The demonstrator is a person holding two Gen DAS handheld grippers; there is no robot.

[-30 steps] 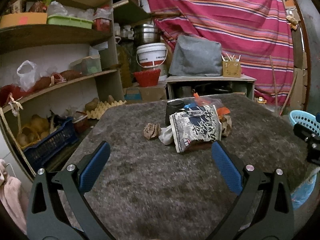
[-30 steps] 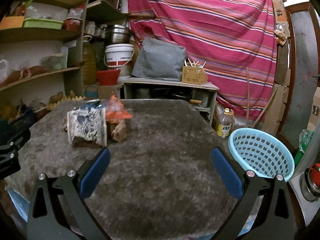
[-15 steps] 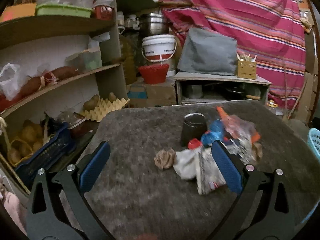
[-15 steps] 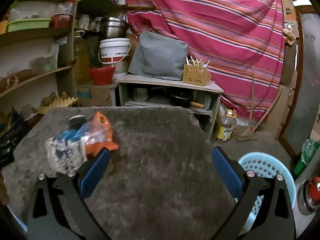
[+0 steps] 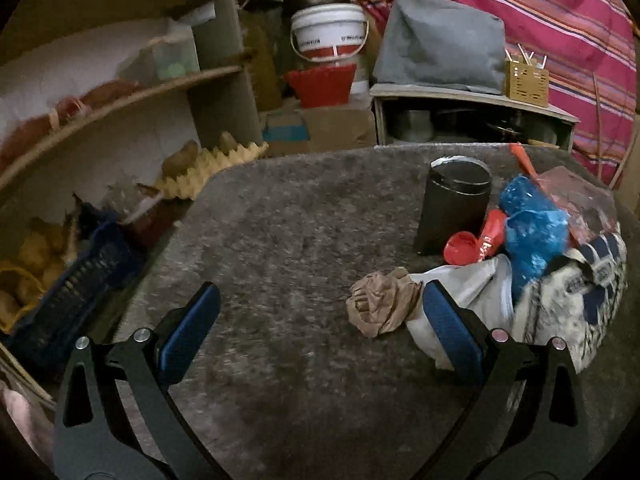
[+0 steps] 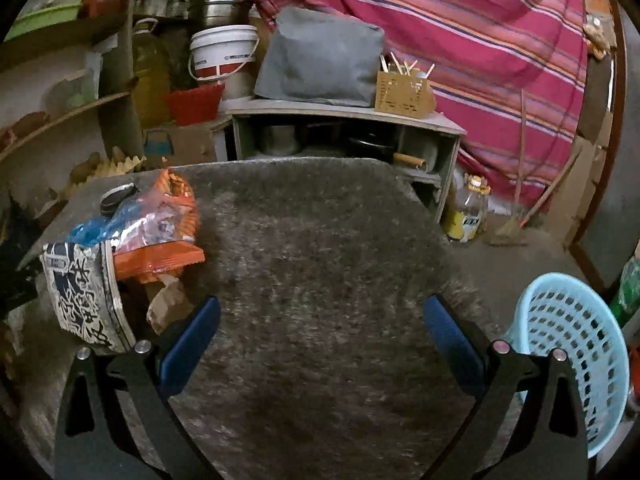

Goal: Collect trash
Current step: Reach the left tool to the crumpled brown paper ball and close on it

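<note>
A pile of trash lies on the grey shaggy table point(image 5: 280, 248): a crumpled brown paper ball point(image 5: 380, 306), a white wrapper point(image 5: 464, 292), a blue plastic bag point(image 5: 532, 232), a red cap point(image 5: 460, 246), a black cup point(image 5: 454, 208) and a black-and-white printed packet point(image 5: 580, 304). My left gripper point(image 5: 320, 328) is open and empty, its right finger just beside the brown ball. My right gripper point(image 6: 320, 336) is open and empty over bare table; the printed packet point(image 6: 80, 292), an orange packet point(image 6: 160, 256) and brown paper point(image 6: 166, 304) lie by its left finger.
A light blue perforated basket point(image 6: 572, 344) stands low at the table's right edge. Wooden shelves point(image 5: 120, 100) with food and a blue crate point(image 5: 72, 300) are at the left. A low cabinet point(image 6: 344, 128) with a grey bag and a striped red curtain point(image 6: 480, 40) stand behind.
My left gripper has swung left and closer, so the trash pile now sits at its right finger. My right gripper has moved forward and lower; the pile and the basket look nearer.
</note>
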